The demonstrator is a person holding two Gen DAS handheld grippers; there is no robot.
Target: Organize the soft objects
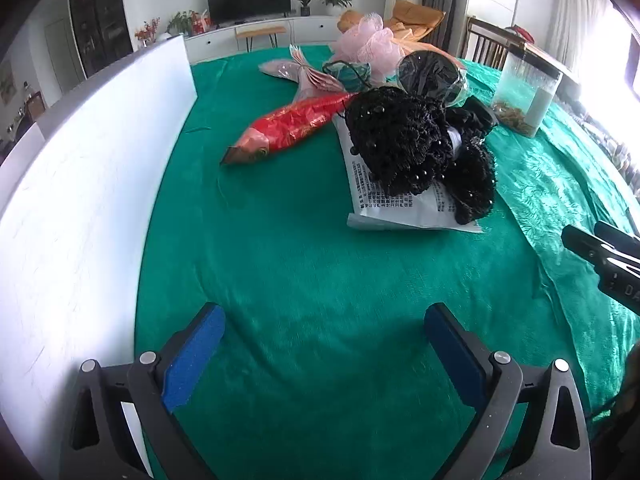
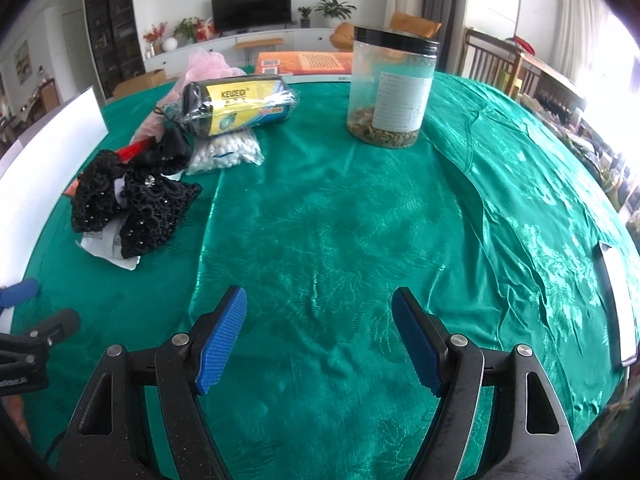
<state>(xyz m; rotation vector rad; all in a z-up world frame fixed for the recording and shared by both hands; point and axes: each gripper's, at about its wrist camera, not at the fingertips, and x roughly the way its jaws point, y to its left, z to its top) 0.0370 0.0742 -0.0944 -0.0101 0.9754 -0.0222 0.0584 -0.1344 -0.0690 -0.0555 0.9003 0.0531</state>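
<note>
A pile of soft things lies on the green tablecloth (image 1: 304, 280). A black beaded lace piece (image 1: 404, 140) (image 2: 132, 204) rests on a white printed packet (image 1: 400, 204). Beside it are a red fish-shaped toy (image 1: 292, 126), a pink mesh puff (image 1: 368, 46), a wrapped black-and-yellow roll (image 2: 236, 104) and a bag of white balls (image 2: 228, 152). My left gripper (image 1: 324, 332) stands open above bare cloth, short of the pile. My right gripper (image 2: 320, 320) is open too, over the shiny cloth, with nothing between its fingers.
A tall white box wall (image 1: 80, 200) (image 2: 44, 168) runs along the left. A clear jar with a black lid (image 2: 390, 88) (image 1: 524, 92) stands at the back right. An orange box (image 2: 308, 62) lies behind. A flat white object (image 2: 618, 304) lies at the right table edge.
</note>
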